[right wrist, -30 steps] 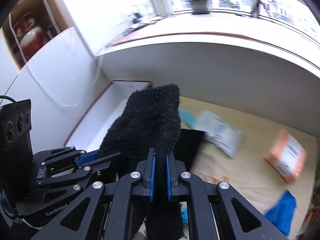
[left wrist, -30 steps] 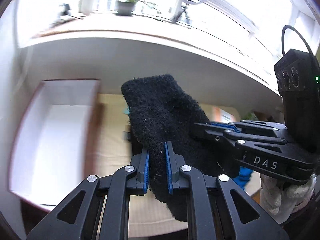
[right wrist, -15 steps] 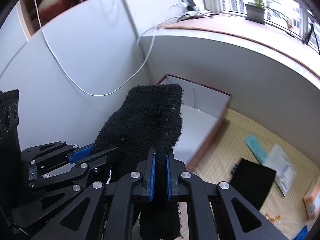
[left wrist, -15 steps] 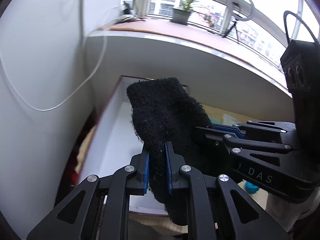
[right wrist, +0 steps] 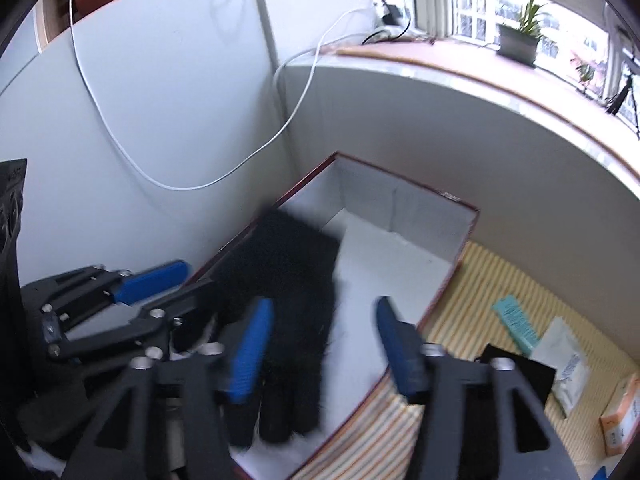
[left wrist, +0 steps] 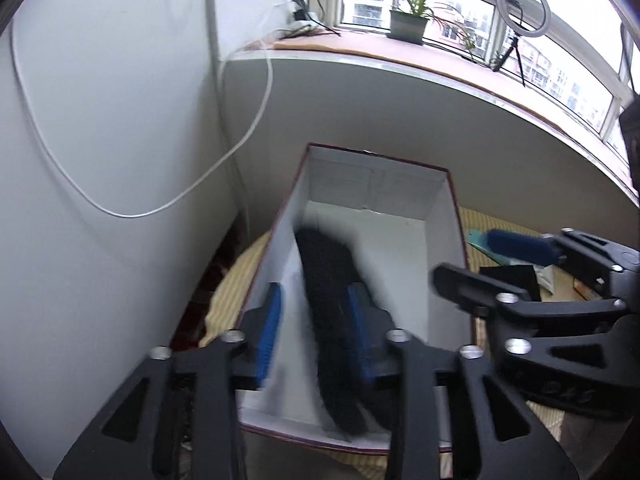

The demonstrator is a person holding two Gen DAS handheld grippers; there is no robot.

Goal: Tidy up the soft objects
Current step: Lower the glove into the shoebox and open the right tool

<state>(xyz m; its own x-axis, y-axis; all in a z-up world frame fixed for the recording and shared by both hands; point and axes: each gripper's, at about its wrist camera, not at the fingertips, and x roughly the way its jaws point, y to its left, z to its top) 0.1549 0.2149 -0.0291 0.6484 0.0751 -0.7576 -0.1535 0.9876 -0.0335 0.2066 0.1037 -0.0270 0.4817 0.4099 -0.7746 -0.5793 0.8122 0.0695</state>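
Observation:
A black fuzzy glove [left wrist: 324, 264] [right wrist: 288, 272], blurred, hangs loose over the left side of a white box with a dark red rim [left wrist: 380, 188] [right wrist: 400, 200]. My left gripper [left wrist: 314, 332] is above the box's near end and its jaws are opening. The glove runs between them beside the right pad, and the pads no longer squeeze it. My right gripper [right wrist: 322, 350] is also opening over the box, with the glove at its left pad and a wide gap to the right one. Each gripper shows in the other's view: right gripper [left wrist: 520, 264], left gripper [right wrist: 152, 292].
The box stands in a corner against white walls, on a yellow striped mat [right wrist: 500, 280]. On the mat to the right lie a black flat item [right wrist: 516, 372], a teal packet [right wrist: 516, 320], a white packet [right wrist: 568, 364] and an orange carton [right wrist: 620, 420]. A white cable [left wrist: 200, 184] hangs on the wall.
Both grippers were shut on the glove and have opened. The glove has slipped down into the box. Both views have swung left, bringing the box beneath the grippers.

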